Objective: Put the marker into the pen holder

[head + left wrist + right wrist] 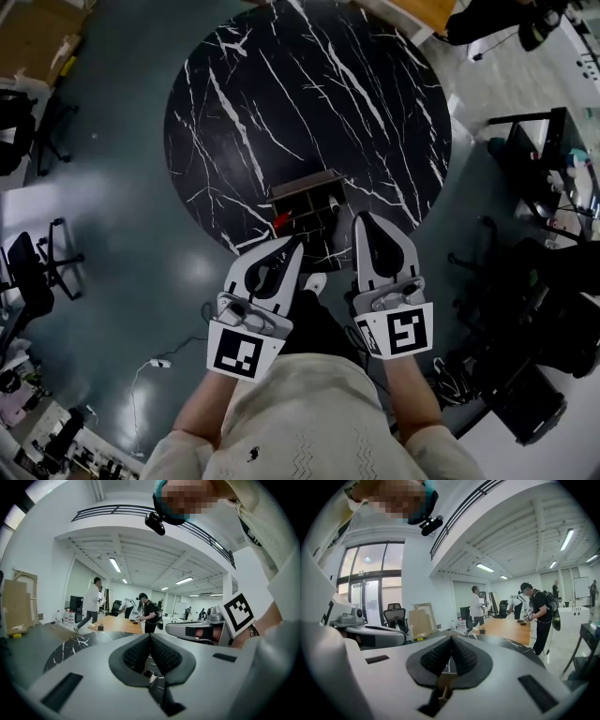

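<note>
A dark, box-shaped pen holder [306, 187] with compartments stands at the near edge of the round black marble table [281, 84]. A small red thing [280, 221], which may be the marker, lies at its left front corner. My left gripper [294, 245] hovers just short of the table edge, jaws pressed together and empty. My right gripper [361, 219] is beside the holder's right front corner, also shut on nothing. The shut pads meet in the left gripper view [150, 637] and in the right gripper view [451, 640]. Both gripper views look out level over the table.
Office chairs [37, 262] stand on the dark floor at the left, and a black desk [539, 159] with clutter at the right. A cable [150, 366] lies on the floor. People [149, 613] stand by a wooden table far across the room.
</note>
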